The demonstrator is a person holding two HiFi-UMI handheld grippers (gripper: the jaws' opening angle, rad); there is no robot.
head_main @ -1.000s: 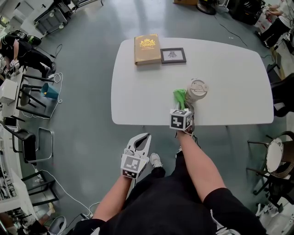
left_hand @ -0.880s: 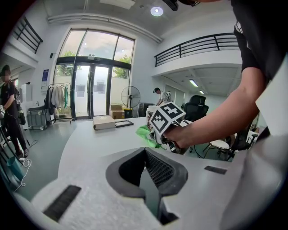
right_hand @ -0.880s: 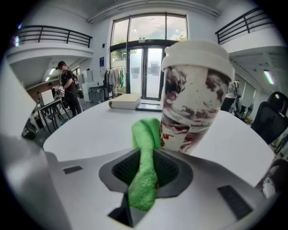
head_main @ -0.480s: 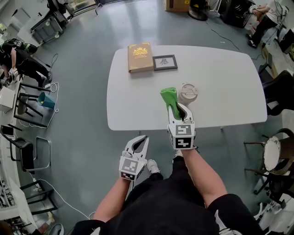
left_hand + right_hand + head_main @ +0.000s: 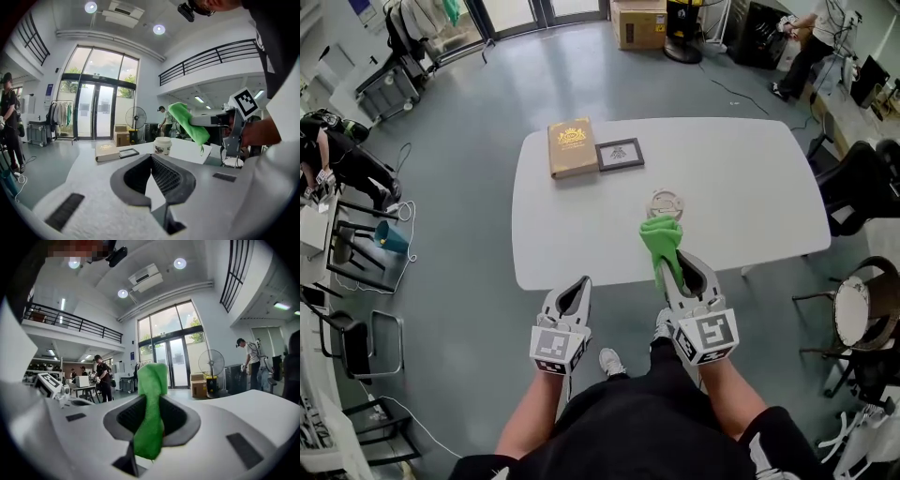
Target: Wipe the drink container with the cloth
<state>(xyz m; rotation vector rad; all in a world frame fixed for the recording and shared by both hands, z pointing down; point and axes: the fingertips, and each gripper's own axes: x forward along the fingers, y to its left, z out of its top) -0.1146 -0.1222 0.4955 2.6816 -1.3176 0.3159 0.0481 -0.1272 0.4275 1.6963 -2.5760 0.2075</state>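
A lidded paper cup (image 5: pixel 666 203) (image 5: pixel 162 145) stands upright near the front of the white table (image 5: pixel 741 178). My right gripper (image 5: pixel 673 267) (image 5: pixel 150 401) is raised just in front of the cup, over the table's front edge. It is shut on a green cloth (image 5: pixel 661 239) (image 5: pixel 151 404) (image 5: pixel 188 123), which sticks up past the jaws and droops. The cloth is apart from the cup. My left gripper (image 5: pixel 574 292) (image 5: pixel 150 159) hangs lower at the left, off the table's front edge. Its jaws are shut and hold nothing.
A tan book (image 5: pixel 571 147) and a small framed picture (image 5: pixel 620 155) lie at the table's far left. Dark chairs (image 5: pixel 862 183) and a round stool (image 5: pixel 855 314) stand at the right. Several people and racks are on the grey floor around the table.
My right gripper has pulled back from beside the cup toward me and risen, taking the green cloth with it. The left gripper has barely moved.
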